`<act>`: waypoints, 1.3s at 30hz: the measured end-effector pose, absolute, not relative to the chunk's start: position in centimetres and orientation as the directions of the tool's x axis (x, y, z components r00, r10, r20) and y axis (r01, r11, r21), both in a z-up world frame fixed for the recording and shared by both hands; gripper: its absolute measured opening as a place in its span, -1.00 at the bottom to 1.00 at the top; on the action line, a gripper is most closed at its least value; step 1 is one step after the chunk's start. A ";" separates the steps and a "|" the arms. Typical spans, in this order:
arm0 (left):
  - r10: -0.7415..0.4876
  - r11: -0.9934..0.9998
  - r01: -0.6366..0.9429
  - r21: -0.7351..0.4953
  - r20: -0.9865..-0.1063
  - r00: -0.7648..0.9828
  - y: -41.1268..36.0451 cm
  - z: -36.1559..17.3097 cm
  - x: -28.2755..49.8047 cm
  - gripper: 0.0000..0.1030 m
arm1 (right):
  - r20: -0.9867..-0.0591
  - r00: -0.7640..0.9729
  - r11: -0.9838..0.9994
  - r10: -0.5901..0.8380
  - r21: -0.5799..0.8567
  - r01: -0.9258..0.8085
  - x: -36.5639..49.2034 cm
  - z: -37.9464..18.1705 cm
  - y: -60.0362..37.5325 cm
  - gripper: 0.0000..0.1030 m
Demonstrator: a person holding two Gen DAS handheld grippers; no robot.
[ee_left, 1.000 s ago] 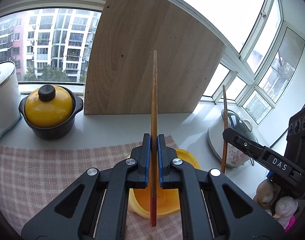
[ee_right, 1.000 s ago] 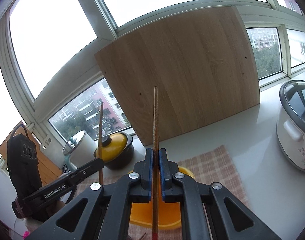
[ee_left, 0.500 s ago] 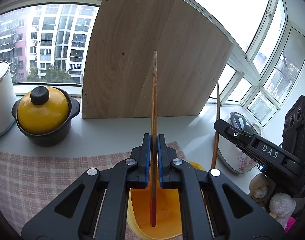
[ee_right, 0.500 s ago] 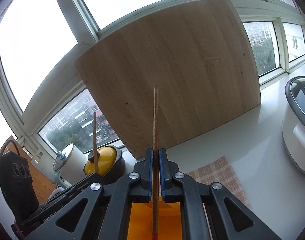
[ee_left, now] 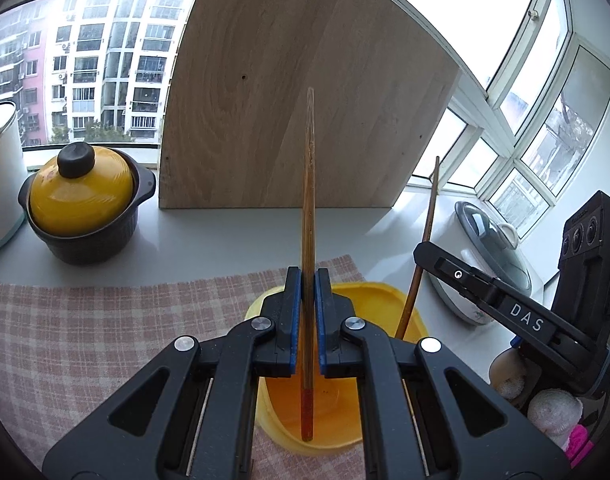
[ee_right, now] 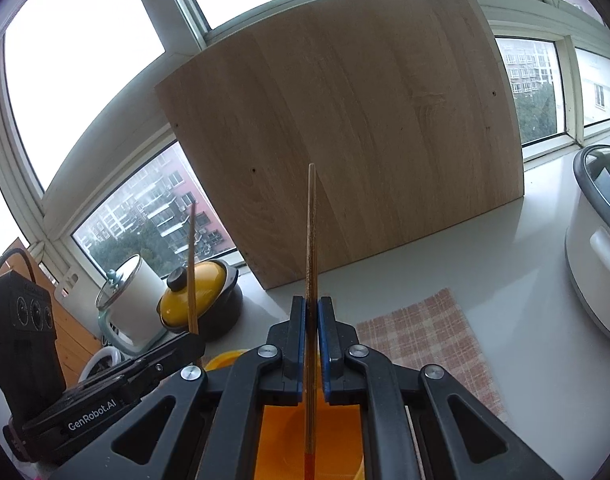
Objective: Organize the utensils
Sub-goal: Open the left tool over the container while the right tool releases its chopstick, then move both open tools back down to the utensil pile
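Right gripper [ee_right: 312, 344] lower, chopstick [ee_right: 311, 240] clamped upright over yellow container [ee_right: 309, 440].

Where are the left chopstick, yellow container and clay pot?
left chopstick [ee_left: 308, 184]: left wrist view, mid-shaft above the jaws.
yellow container [ee_left: 389, 294]: left wrist view, far rim.
clay pot [ee_left: 81, 190]: left wrist view, yellow lid.

Right hand-held gripper [ee_right: 312, 320] clamps 1 chopstick [ee_right: 311, 232] above yellow container [ee_right: 281, 440].
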State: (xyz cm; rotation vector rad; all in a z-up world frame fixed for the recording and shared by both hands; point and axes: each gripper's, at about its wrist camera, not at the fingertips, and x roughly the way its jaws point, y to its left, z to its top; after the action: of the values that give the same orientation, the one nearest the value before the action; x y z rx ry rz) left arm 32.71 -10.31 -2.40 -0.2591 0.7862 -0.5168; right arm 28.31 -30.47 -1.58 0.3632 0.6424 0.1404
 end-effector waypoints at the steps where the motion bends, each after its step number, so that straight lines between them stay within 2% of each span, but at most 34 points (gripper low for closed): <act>1: -0.532 0.846 0.346 -0.405 -0.608 0.590 -10.3 -2.4 32.5 -0.92 | -0.562 0.791 0.928 0.242 0.372 -0.019 28.1 -1.6 -30.5 -0.93; 11: -0.533 0.846 0.373 -0.381 -0.632 0.562 -10.6 -2.7 30.8 -0.92 | -0.586 0.764 0.929 0.268 0.367 -0.044 26.1 -2.4 -30.4 -0.93; 14: -0.530 0.846 0.391 -0.361 -0.641 0.555 -10.8 -2.7 30.2 -0.92 | -0.592 0.758 0.930 0.273 0.364 -0.051 25.6 -2.6 -30.3 -0.83; 15: -0.530 0.846 0.398 -0.355 -0.643 0.553 -10.8 -2.7 29.9 -0.92 | -0.594 0.758 0.932 0.271 0.358 -0.053 25.4 -2.5 -30.2 -0.56; 17: -0.523 0.849 0.411 -0.334 -0.649 0.553 -10.7 -2.5 29.2 -0.91 | -0.588 0.764 0.936 0.265 0.348 -0.057 24.6 -2.3 -30.2 -0.18; 18: -0.518 0.850 0.417 -0.321 -0.652 0.554 -10.6 -2.4 28.8 -0.81 | -0.587 0.765 0.936 0.265 0.347 -0.059 24.3 -2.2 -30.3 -0.11; 19: -0.515 0.851 0.423 -0.311 -0.653 0.555 -10.5 -2.3 28.4 -0.55 | -0.584 0.766 0.935 0.268 0.348 -0.062 23.9 -2.1 -30.3 -0.11; 21: -0.506 0.855 0.433 -0.286 -0.647 0.571 -10.0 -2.0 27.4 -0.35 | -0.580 0.768 0.935 0.272 0.349 -0.068 23.2 -1.9 -30.4 -0.06; 26: -0.481 0.868 0.427 -0.254 -0.645 0.594 -8.3 -1.7 25.2 -0.35 | -0.573 0.775 0.938 0.266 0.338 -0.072 20.8 -1.5 -30.7 0.00; 29: -0.466 0.876 0.415 -0.245 -0.647 0.603 -7.0 -1.8 24.1 -0.35 | -0.569 0.779 0.943 0.263 0.323 -0.082 19.3 -1.5 -30.6 0.11; 32: -0.443 0.887 0.408 -0.217 -0.652 0.615 -5.9 -2.1 22.6 -0.35 | -0.555 0.794 0.950 0.247 0.299 -0.087 17.7 -1.4 -30.6 0.39; 34: -0.448 0.885 0.412 -0.217 -0.640 0.625 -5.1 -2.3 21.5 -0.35 | -0.540 0.807 0.956 0.239 0.277 -0.098 16.4 -1.3 -30.5 0.66; 39: -0.412 0.900 0.393 -0.190 -0.668 0.620 -3.6 -3.0 19.5 -0.35 | -0.534 0.813 0.969 0.231 0.201 -0.143 14.1 -1.4 -29.6 0.84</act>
State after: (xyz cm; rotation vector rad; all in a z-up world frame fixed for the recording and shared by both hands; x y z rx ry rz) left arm 19.46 -3.59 -3.00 -0.0265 0.7747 -0.4624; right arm 14.07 -29.61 -1.43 0.1546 0.5885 0.2004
